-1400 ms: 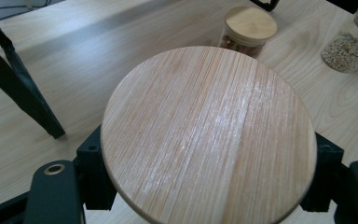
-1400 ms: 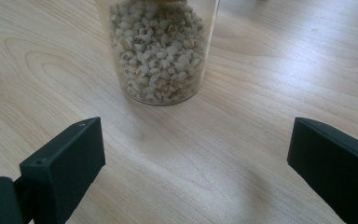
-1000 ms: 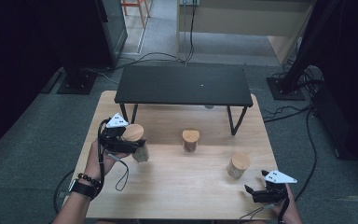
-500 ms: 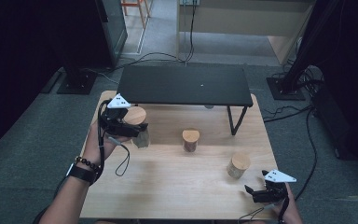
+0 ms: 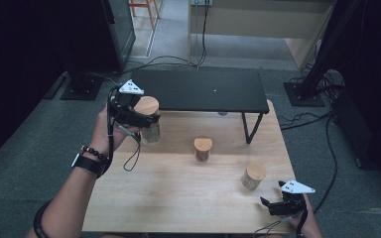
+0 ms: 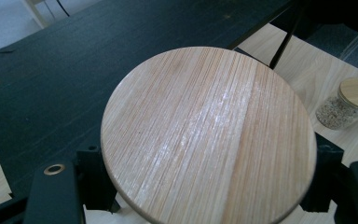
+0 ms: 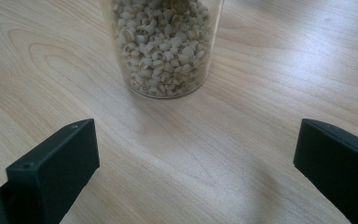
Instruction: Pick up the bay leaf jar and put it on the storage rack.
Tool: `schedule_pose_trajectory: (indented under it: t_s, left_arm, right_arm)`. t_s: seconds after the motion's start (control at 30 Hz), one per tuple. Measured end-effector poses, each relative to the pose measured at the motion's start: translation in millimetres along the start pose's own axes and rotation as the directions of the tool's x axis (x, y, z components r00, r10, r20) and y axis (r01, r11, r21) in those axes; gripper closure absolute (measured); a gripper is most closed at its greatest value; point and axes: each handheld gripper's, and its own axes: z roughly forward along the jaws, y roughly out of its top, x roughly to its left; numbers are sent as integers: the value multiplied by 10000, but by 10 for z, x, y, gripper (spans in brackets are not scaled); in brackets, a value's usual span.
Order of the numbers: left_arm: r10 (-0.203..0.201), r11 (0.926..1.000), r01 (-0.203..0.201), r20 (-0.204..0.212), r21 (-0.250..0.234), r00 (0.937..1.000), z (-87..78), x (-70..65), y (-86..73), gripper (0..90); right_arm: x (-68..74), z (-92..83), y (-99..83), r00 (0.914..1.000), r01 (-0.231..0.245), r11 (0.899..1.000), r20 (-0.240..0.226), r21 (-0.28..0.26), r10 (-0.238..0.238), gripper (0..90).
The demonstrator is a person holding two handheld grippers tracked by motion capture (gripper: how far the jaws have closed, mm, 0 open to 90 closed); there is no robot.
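Observation:
A glass jar with a round wooden lid (image 5: 147, 105) hangs in the air by the front left corner of the black shelf (image 5: 198, 89). My left gripper (image 5: 144, 120) is shut on it just under the lid. In the left gripper view the lid (image 6: 209, 135) sits between the two black jaws of that gripper (image 6: 209, 179), above the shelf top (image 6: 51, 70). My right gripper (image 5: 273, 204) rests open at the table's front right. In the right gripper view it (image 7: 196, 158) points at a jar of pale grains (image 7: 163, 46), which stands apart from the jaws.
A second lidded jar (image 5: 203, 148) stands mid-table and a third (image 5: 253, 176) near the right gripper. The black shelf spans the back of the wooden table (image 5: 178, 198). Cables and dark stands lie on the floor around it.
My left hand has lifted the jar off the table and carried it up and back toward the shelf's left corner. The right gripper has stayed put.

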Motion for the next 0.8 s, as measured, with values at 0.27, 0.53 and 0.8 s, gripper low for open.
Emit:
schedule_pose_trajectory:
  t_s: [0.27, 0.53, 0.8]
  left_arm:
    - [257, 9996, -260, -250, -119, 9994, -76, -40, 193, 253]
    - [111, 9995, -120, -296, -290, 9995, -83, 25, 318, 253]
    - [11, 9993, -26, -381, -372, 9993, -74, 76, 435, 253]
  right_arm:
    - [1, 5, 5, 10000, -5, 10000, 10, 23, 5, 0]
    - [1, 6, 7, 10000, 21, 10000, 6, 33, -21, 0]
    - [-6, 6, 8, 10000, 44, 10000, -27, 40, -44, 0]
